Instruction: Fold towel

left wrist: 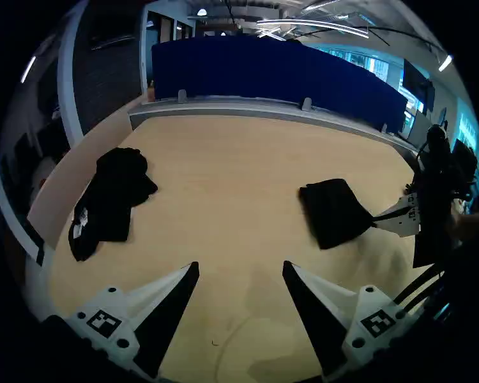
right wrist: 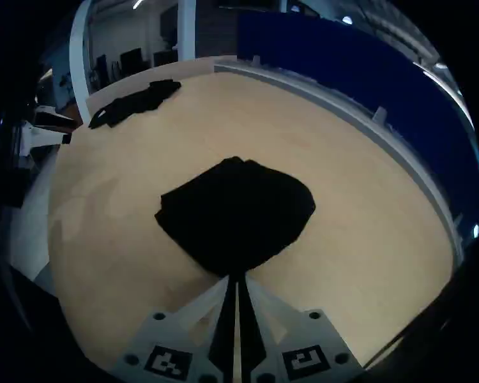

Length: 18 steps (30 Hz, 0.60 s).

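on the light wooden worktop, a crumpled black cloth lies near the left edge. the left claw is over the near edge, its fingers spread wide with nothing between them. in the left gripper view the folded black towel lies right of the middle, and the right claw is pressed together on the towel's edge.

Open tabletop (blue partition behind)
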Motion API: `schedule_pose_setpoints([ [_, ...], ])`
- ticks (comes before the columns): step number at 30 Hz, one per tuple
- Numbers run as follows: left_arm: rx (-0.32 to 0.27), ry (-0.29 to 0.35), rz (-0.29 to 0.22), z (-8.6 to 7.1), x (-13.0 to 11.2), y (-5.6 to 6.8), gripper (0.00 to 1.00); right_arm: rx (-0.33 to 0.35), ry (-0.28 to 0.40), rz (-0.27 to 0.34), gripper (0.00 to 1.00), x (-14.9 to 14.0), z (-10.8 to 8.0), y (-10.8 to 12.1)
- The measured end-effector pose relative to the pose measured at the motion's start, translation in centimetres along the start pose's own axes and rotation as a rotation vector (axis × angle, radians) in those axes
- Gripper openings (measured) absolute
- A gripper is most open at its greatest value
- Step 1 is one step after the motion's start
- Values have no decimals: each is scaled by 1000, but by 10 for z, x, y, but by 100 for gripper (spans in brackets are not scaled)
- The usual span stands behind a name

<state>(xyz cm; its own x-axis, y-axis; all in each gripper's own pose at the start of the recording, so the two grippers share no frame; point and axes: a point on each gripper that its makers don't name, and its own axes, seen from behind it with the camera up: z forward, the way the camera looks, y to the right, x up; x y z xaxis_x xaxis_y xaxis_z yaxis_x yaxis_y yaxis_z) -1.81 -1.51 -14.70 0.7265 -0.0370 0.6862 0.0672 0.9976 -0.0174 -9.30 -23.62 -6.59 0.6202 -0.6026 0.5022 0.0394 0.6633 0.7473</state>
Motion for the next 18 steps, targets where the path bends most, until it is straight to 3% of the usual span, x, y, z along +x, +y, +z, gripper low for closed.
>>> schedule_pose_setpoints([
  [18, -6, 62, 0, -6, 31, 2, 97, -53, 206, -52, 2, 131, -66, 33],
])
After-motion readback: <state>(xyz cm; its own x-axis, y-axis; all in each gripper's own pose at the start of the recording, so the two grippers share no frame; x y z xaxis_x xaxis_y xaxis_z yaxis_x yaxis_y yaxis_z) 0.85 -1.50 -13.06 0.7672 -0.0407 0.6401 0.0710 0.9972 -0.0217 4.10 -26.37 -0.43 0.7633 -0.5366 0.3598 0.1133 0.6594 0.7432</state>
